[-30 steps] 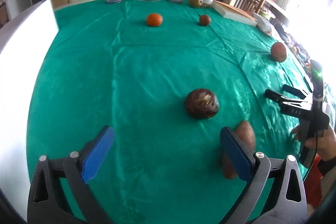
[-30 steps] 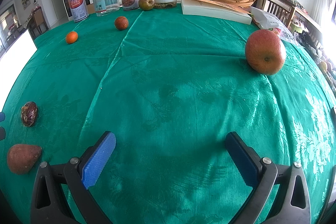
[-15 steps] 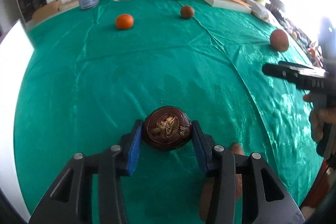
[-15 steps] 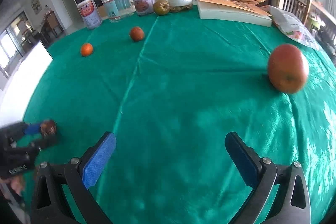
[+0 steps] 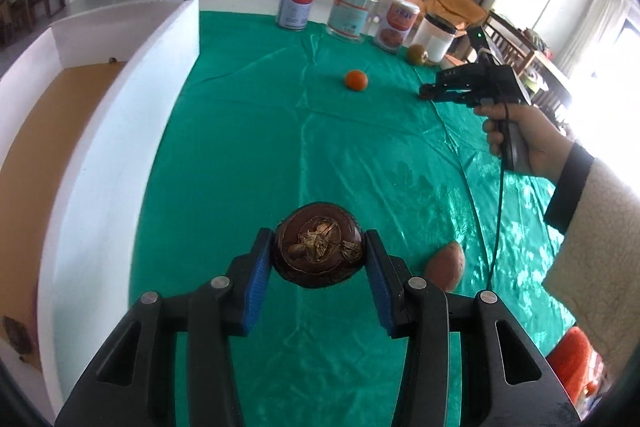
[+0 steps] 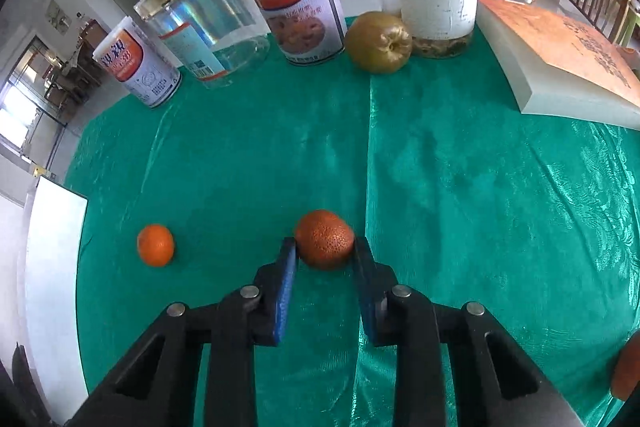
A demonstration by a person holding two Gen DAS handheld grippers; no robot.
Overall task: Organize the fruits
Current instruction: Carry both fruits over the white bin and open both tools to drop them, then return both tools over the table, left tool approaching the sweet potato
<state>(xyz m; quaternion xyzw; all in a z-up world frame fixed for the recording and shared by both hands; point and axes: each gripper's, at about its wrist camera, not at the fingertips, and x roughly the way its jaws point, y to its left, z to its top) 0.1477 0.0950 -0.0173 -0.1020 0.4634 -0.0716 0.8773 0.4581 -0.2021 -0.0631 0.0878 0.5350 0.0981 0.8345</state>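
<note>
Since half a second ago our left gripper (image 5: 319, 255) has lifted the dark brown fruit (image 5: 318, 250), jaws clamped on it above the tabletop (image 5: 360, 155), beside the white box (image 5: 120, 99). Our right gripper (image 6: 325, 259) has reached the speckled orange fruit (image 6: 325, 245), jaws pressed against both its sides, a mandarin (image 6: 155, 245) lying left of them.

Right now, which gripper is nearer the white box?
Left. The left gripper, holding the dark fruit, is beside the white box; the right gripper is out mid-table, farther away.
</note>
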